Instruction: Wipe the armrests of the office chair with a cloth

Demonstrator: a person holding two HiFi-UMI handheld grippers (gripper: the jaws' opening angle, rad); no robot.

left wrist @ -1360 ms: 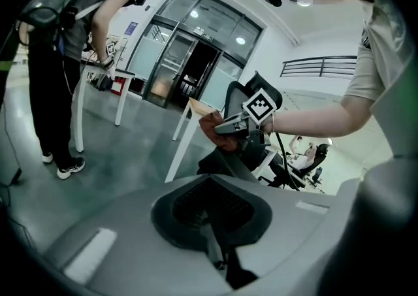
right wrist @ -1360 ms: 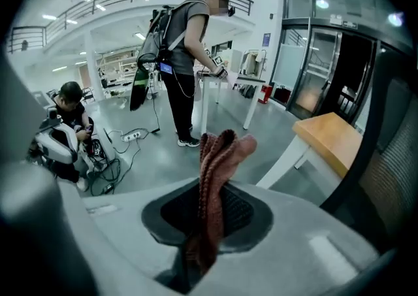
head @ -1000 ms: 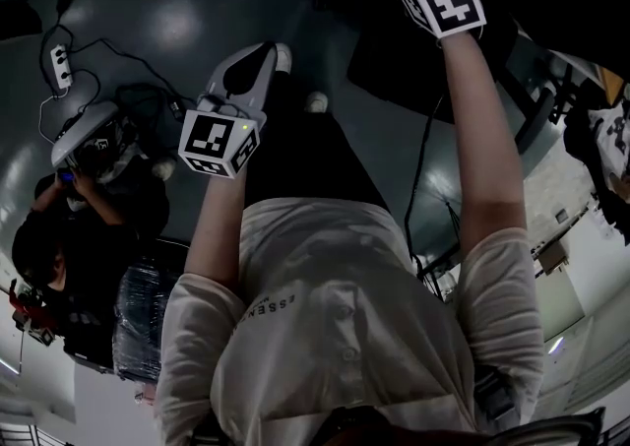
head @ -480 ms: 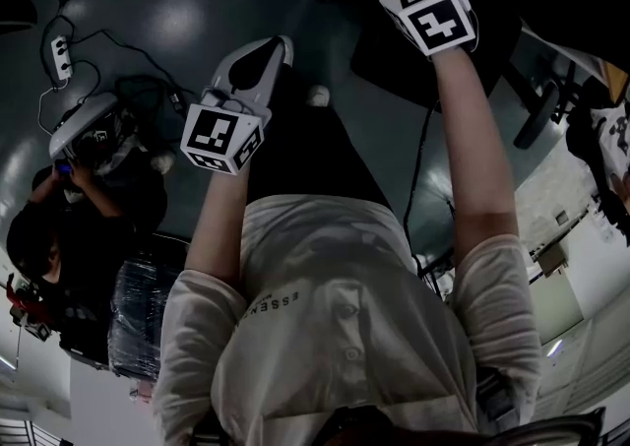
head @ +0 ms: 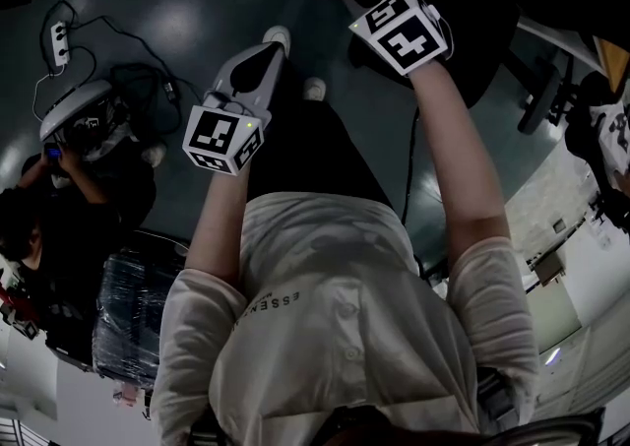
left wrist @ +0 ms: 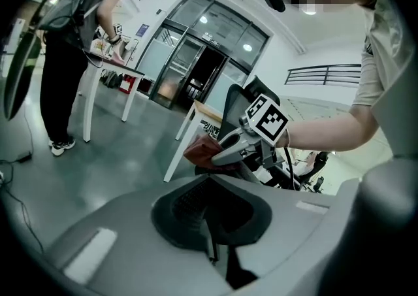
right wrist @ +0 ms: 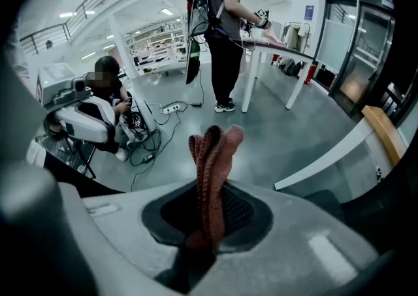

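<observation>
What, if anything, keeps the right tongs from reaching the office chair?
Probably nothing, so yes: the right tongs, shut on the cloth, hang close beside the office chair, no obstacle visible between.

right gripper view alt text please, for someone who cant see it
The right hand-held gripper is shut on a reddish-brown cloth that sticks up from between its jaws. Beyond it lies a grey floor, with a standing person at a white table and a seated person near cables at left.
</observation>
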